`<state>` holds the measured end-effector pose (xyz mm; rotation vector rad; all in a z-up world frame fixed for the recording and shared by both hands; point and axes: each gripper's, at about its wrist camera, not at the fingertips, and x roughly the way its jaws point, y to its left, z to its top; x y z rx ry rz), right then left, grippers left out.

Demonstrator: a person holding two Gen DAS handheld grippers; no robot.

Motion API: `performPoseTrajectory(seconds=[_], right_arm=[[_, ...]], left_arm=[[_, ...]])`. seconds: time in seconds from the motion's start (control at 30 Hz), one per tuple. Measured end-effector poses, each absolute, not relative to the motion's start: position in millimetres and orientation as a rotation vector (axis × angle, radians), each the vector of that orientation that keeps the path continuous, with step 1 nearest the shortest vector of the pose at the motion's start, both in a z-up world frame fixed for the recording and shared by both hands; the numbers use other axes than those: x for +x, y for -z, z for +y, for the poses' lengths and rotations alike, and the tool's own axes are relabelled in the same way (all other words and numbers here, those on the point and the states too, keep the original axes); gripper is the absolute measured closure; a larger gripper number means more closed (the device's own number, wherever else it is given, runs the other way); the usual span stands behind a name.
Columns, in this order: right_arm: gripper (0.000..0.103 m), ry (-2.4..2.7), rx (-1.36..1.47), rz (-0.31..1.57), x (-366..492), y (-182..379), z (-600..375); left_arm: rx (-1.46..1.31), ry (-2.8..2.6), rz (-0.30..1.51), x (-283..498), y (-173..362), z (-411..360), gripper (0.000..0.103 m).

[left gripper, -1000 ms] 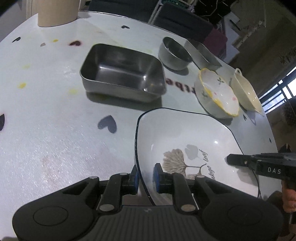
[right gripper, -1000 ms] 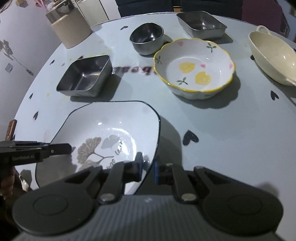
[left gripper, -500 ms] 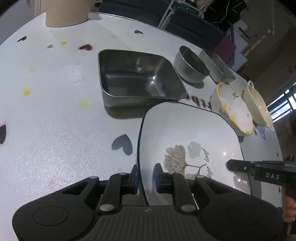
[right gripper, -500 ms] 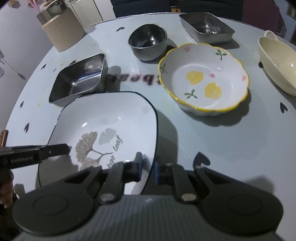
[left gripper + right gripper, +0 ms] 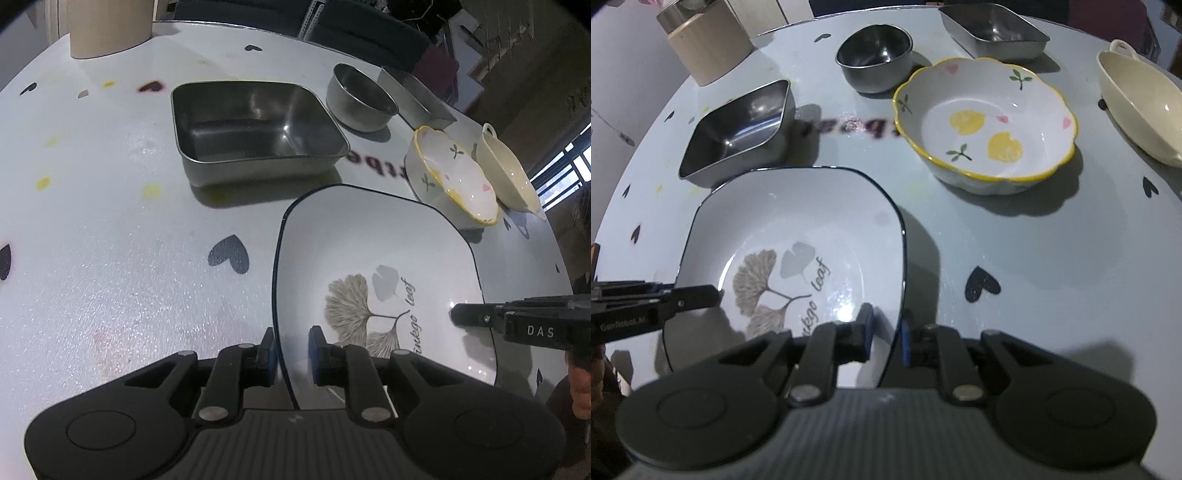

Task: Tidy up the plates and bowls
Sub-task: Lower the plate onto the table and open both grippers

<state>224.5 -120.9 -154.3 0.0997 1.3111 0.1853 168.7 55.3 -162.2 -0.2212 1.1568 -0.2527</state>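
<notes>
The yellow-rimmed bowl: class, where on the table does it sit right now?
In the right wrist view, the yellow-rimmed bowl stands on the table, upper right of centre, between the round steel bowl and the cream dish.

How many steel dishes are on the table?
3: a rectangular steel tray just beyond the leaf plate, a round steel bowl farther back, and a second steel tray at the far edge. Others may lie out of view.

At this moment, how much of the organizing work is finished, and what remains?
Nothing looks sorted yet. In hand: the left gripper and right gripper each straddle a rim of the square leaf plate, on opposite sides. Left: the yellow-rimmed bowl, cream bowl, round steel bowl and two steel trays all stand apart, unstacked.
</notes>
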Motion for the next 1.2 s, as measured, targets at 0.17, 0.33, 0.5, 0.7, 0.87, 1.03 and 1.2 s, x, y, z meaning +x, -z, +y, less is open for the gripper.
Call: performPoseTrajectory(seconds=[0.17, 0.33, 0.5, 0.7, 0.87, 1.03, 1.2], right_arm=[[0.085, -0.17, 0.142, 1.313, 224, 154, -125], [0.086, -0.142, 0.191, 1.299, 220, 156, -129], [0.084, -0.123, 0.235, 1.3, 214, 158, -132], [0.075, -0.112, 0.25, 1.31, 204, 161, -130], [0.064, -0.085, 0.246, 1.308, 201, 159, -132], [0.046, -0.064, 0.219, 1.29, 200, 152, -136], [0.024, -0.092, 0.149, 1.24, 195, 137, -138]], left_arm=[[-0.209, 0.262, 1.17, 174, 162, 54, 0.084], [-0.175, 0.267, 1.166, 176, 161, 50, 0.083], [-0.16, 0.269, 1.168, 177, 161, 50, 0.082], [-0.099, 0.275, 1.16, 178, 160, 45, 0.078], [-0.07, 0.262, 1.166, 178, 157, 42, 0.064], [-0.063, 0.245, 1.134, 175, 145, 41, 0.024], [-0.058, 0.233, 1.088, 170, 132, 39, 0.006]])
